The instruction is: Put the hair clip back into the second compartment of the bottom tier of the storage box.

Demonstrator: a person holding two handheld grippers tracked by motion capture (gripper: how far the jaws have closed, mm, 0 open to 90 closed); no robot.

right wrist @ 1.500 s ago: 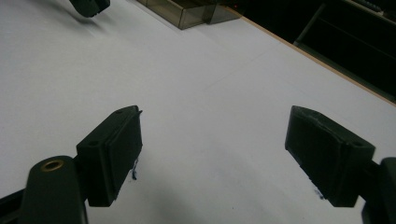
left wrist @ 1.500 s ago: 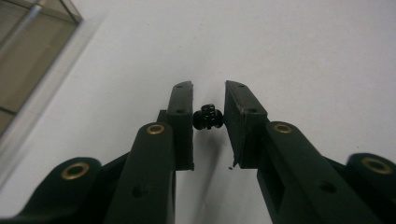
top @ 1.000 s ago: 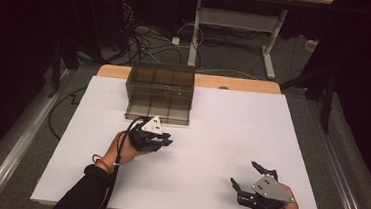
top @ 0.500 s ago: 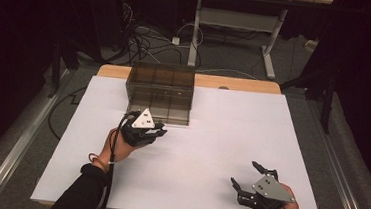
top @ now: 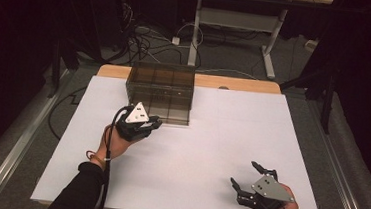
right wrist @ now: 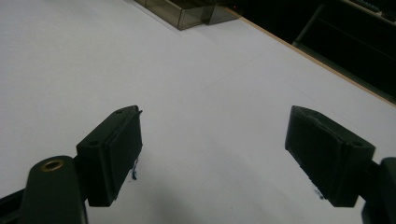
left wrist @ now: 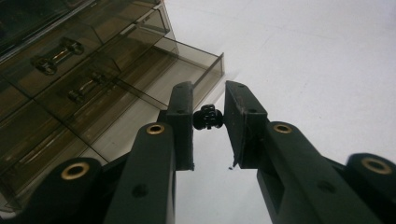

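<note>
White tabletop [top: 210, 151] is broadly bare at centre and right of the high view, its wooden far edge exposed. Smoked-plastic drawer cabinet [top: 160, 92] stands at upper centre-left. Left gripper [top: 153, 124] sits just beside the cabinet's lower left corner, jaws clenched on a small black knobbed part [left wrist: 208, 117], next to an open drawer [left wrist: 187, 70]. Right gripper [top: 249, 176], lower right, jaws released, well apart from everything.

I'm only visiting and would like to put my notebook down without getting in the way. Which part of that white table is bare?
The widest bare patch lies right of the smoky drawer box, from the far wooden edge down to the right tool. The middle strip between both tools is bare too. It is crowded at the box front, where the left tool pinches a small black piece.
</note>
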